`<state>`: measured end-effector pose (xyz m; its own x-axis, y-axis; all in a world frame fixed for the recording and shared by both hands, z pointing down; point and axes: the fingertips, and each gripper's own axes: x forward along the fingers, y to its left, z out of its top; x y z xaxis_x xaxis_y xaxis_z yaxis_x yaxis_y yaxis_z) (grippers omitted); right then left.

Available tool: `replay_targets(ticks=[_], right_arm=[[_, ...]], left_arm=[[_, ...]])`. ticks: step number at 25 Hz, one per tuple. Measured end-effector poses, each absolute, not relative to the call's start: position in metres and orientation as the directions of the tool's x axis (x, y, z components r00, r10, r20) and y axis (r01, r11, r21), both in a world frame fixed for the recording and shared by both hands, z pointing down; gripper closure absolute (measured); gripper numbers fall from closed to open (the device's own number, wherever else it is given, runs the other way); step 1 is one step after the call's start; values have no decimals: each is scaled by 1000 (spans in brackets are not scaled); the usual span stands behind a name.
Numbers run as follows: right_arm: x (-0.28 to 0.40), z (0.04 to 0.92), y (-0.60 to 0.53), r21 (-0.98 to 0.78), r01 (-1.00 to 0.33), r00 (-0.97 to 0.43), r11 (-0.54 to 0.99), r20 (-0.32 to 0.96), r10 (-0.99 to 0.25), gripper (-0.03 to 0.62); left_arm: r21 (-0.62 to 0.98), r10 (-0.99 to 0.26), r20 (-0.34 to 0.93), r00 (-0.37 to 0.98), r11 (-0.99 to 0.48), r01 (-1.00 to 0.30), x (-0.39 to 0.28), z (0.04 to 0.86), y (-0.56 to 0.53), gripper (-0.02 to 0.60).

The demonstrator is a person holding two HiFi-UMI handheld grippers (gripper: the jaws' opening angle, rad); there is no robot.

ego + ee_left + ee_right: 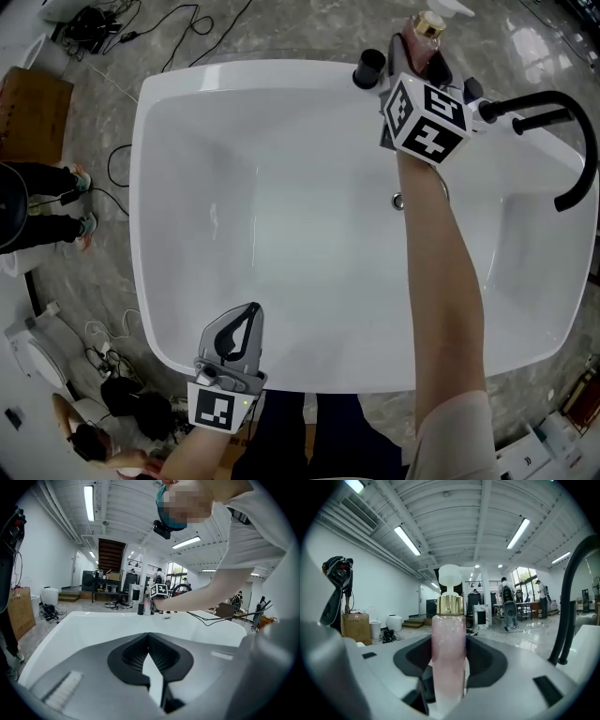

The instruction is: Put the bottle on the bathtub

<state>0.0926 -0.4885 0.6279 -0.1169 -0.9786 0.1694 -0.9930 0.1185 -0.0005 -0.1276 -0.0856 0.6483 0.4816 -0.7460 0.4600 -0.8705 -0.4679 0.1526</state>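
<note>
Bottle (449, 648) handling looks simple but wants care. It is a slim, straight-sided cylinder of pale pink liquid with a gold collar (450, 605) and a white pump head (450, 576). The wall looks smooth and hard, so I judge it stiff, fairly light and liable to slip in a loose grip. It is tall on a narrow base, so it would probably tip easily once set down.

The right gripper (422, 58) pinches the bottle upright between its fingers (487, 663), which grip the lower body well below the collar. That seems the right place to hold it. The pump head would likely wobble or press down if gripped there, and a low grip keeps the base steady for placing.

In the head view the bottle (427, 42) is at the far rim of the bathtub (281, 70). It is just beside a black cylinder (368, 67) standing on that rim, and a curved black faucet (572, 141) is off to the right. No view shows whether the base already touches the rim.

The left gripper (242, 323) hangs over the near edge of the tub, well apart from the bottle. Its fingers (131, 656) are pressed together at the tips with nothing between them.

When the bottle is released it could skid on the glossy white surface or knock against the black cylinder.
</note>
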Motion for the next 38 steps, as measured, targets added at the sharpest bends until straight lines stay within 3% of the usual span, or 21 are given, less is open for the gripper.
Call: replay_targets(ticks=[19, 26, 29, 32, 38], right_arm=[[88, 633, -472, 30, -992, -113, 121, 187, -976, 373], [90, 633, -472, 27, -995, -90, 98, 199, -976, 373], [89, 633, -474, 28, -996, -82, 89, 201, -976, 373], [89, 634, -474, 28, -996, -79, 86, 201, -976, 373], [87, 635, -473, 42, -996, -63, 73, 209, -976, 372]], left_arm=[[170, -744, 456, 488, -466, -868, -125, 653, -84, 572], [139, -789, 365, 494, -478, -867, -123, 636, -97, 572], [150, -766, 422, 485, -469, -871, -125, 645, -93, 572], [135, -789, 374, 487, -473, -871, -124, 638, -99, 572], [142, -758, 437, 484, -473, -870, -127, 647, -90, 572]])
